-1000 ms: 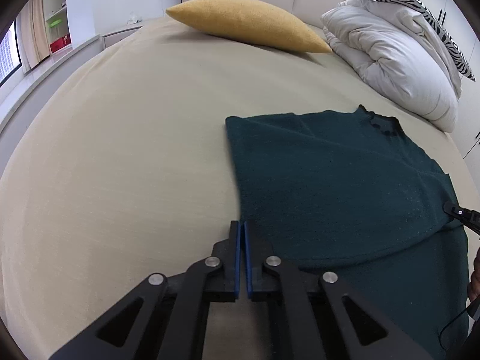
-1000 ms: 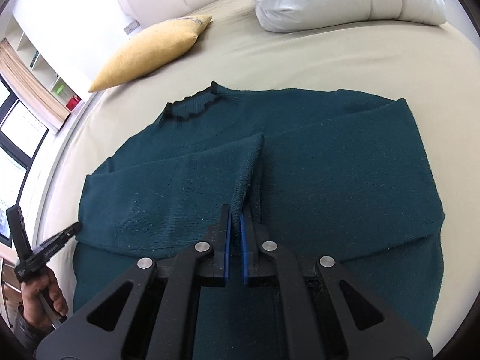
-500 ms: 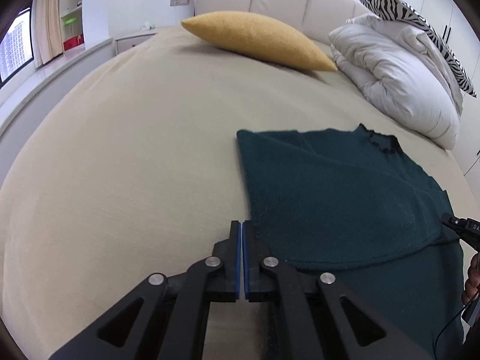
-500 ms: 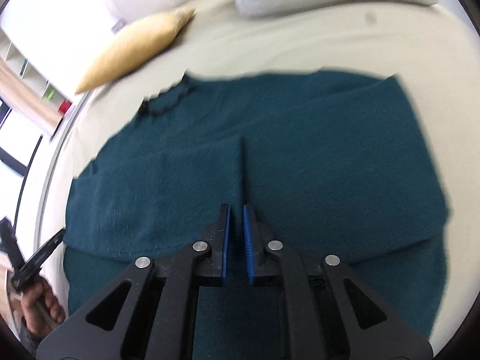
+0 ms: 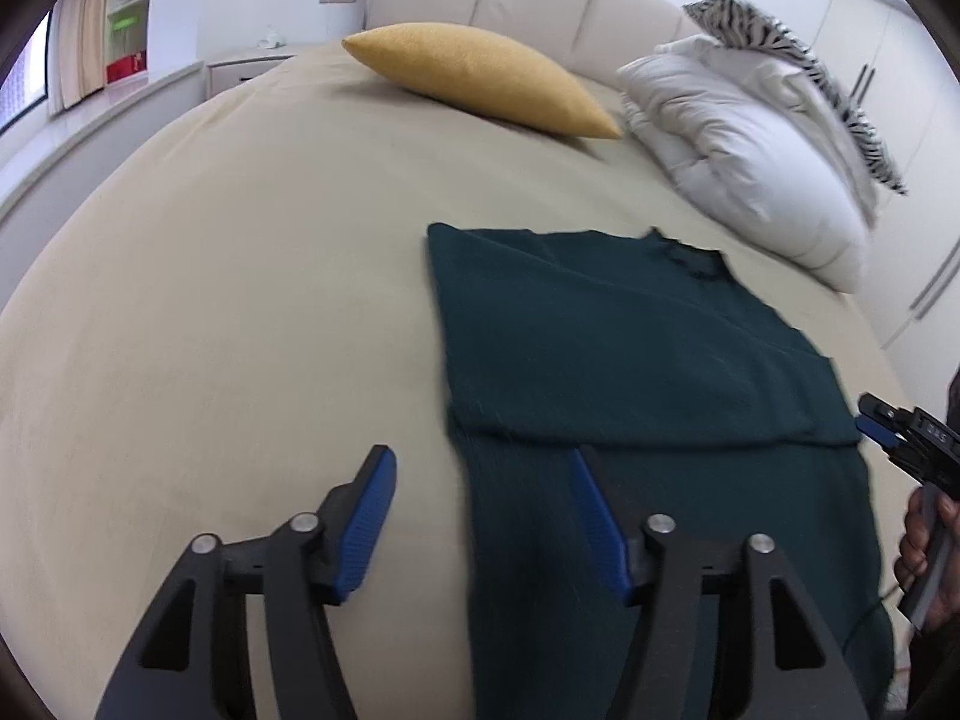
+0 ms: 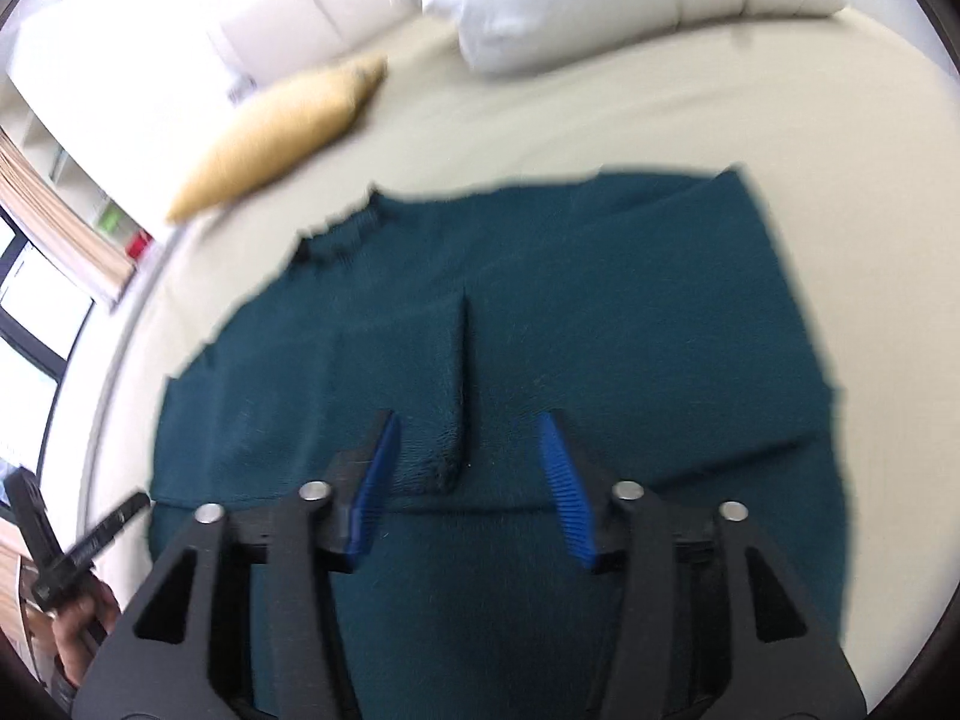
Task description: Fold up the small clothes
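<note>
Both jaws have just been opening: the left hand-held gripper (image 5: 483, 516) and right hand-held gripper (image 6: 468, 468) hang released over the dark green knitted sweater (image 5: 630, 360), nothing clamped. It lies flat on the beige bed (image 5: 240, 300), sleeves folded inward, likely ready for the next fold; beyond it, a mustard pillow (image 5: 486, 78).

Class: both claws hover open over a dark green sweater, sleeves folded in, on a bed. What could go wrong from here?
1. The right claw, jaws just opened, straddles the raised sleeve ridge; the ridge may slump and spoil the fold.
2. The left claw, jaws also just opened, straddles the sweater edge and could pinch the bedsheet too.
</note>
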A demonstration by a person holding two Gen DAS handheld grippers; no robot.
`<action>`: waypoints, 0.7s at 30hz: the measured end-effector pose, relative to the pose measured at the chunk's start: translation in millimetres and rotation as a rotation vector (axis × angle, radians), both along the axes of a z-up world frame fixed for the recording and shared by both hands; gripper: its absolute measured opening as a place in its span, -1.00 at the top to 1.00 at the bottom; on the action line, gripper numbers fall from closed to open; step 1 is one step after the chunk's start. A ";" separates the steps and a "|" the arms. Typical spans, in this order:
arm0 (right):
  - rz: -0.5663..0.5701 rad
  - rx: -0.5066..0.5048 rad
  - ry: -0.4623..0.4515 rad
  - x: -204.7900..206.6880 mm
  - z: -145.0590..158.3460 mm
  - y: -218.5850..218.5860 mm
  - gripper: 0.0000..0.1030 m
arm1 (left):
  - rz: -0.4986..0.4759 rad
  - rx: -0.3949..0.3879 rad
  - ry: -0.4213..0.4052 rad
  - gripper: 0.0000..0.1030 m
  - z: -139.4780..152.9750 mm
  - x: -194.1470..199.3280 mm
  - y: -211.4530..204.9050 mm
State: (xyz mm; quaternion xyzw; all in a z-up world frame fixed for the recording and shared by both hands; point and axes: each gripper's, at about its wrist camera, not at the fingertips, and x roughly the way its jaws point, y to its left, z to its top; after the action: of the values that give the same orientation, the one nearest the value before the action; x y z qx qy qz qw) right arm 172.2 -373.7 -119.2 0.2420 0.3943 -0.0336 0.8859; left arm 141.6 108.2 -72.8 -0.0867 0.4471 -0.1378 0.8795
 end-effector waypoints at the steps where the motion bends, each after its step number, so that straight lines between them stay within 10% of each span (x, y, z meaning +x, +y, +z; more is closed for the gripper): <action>1: 0.007 -0.004 -0.019 -11.8 7.4 -0.7 -0.01 | -0.010 -0.020 0.002 -0.33 3.4 -14.0 4.9; 11: 0.098 0.116 -0.054 -182.2 22.3 -10.1 -0.14 | -0.044 -0.272 0.195 -0.32 -13.0 -154.0 56.8; 21: 0.070 0.225 0.008 -283.8 -6.3 -28.0 -0.11 | -0.035 -0.385 0.346 -0.03 -44.1 -206.1 62.0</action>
State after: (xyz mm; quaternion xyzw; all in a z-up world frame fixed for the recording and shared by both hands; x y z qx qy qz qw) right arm -111.6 -401.8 -125.6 0.3260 0.4075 0.0410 0.8521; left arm -64.5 170.3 -117.0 -0.2669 0.5581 -0.2185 0.7547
